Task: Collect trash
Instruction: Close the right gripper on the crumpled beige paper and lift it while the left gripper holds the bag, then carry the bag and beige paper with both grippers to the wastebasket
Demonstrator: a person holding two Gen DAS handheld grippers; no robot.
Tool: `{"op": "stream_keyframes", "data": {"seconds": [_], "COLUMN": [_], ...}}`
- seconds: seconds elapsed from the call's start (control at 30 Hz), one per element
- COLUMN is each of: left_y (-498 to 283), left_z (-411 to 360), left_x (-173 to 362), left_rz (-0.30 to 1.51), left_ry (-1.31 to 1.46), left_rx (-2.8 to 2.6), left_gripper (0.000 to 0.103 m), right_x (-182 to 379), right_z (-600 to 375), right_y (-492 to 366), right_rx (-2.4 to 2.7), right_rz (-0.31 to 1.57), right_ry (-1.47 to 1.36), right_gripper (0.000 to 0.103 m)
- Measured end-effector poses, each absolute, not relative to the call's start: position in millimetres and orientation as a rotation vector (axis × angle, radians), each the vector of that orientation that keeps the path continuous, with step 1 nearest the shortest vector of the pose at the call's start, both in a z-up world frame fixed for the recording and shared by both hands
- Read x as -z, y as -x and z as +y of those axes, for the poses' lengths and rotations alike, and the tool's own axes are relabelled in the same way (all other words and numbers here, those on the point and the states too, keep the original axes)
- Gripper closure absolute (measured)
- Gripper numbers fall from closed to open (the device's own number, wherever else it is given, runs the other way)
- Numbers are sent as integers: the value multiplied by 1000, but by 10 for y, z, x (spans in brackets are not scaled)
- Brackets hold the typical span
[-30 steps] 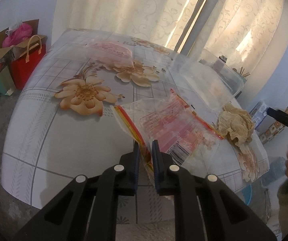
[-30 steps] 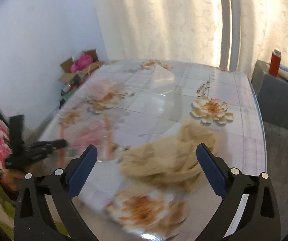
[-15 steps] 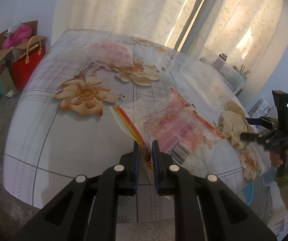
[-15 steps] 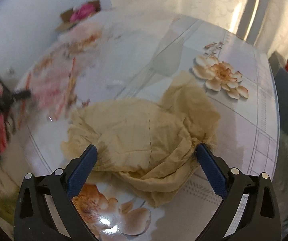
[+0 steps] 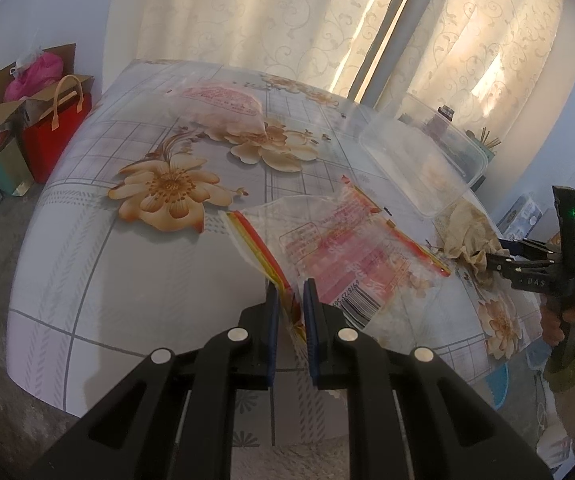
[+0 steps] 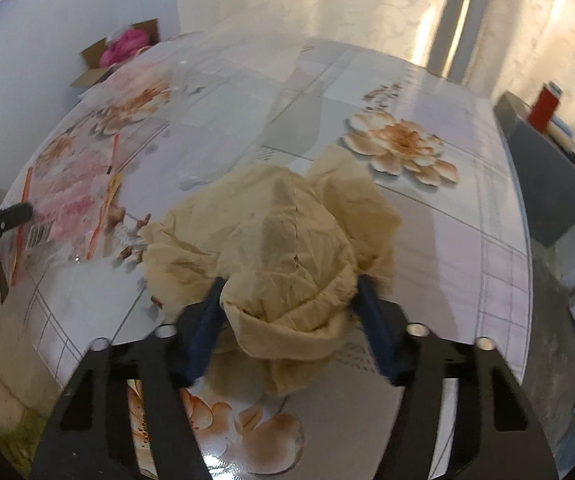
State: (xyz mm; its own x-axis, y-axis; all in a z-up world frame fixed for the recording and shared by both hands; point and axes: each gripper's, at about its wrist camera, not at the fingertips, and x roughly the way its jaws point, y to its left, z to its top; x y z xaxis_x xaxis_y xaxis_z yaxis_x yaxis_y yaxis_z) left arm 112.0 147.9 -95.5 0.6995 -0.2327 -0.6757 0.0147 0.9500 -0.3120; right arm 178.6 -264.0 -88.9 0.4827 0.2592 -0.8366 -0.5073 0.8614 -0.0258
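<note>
**A:** Is anything reading clearly on the clear plastic wrapper with pink and red print?

**B:** Only its barcode, sitting at six o'clock on the wrapper. Digits are running along it, seemingly beginning 6978, and the rest are blurring. The boxed red print above it is showing too small to read.

**A:** Anything else?

**B:** Pale letters, seemingly "DAS", are showing on the body of the black right gripper, at three o'clock in the left wrist view. Its jaws are closing with crumpled beige paper between them.
</note>
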Motion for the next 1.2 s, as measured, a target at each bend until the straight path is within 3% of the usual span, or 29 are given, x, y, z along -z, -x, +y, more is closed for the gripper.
{"op": "stream_keyframes", "data": {"seconds": [0.13,0.23,0.9,1.2], "left_y": [-1109,-1096,-719,-708], "left_z": [1472,1469,1275,812], "left_x": [955,947,186,-297], "left_rz": [781,772,557,473], "left_ry": [305,311,298,262], "left_rx": [133,133,271,481], "left_gripper": [92,95,101,101], "right_x": [849,811,-110,-330], "right_z": [-2719,-2798,-3516,-4222], "right_y": [-1749,-1703,-746,-189], "right_rx": [-391,-332,-166,6], "right_rz": [957,956,701,615], "right_ry": [256,207,-105,-189], "right_gripper": [83,88,90,90]}}
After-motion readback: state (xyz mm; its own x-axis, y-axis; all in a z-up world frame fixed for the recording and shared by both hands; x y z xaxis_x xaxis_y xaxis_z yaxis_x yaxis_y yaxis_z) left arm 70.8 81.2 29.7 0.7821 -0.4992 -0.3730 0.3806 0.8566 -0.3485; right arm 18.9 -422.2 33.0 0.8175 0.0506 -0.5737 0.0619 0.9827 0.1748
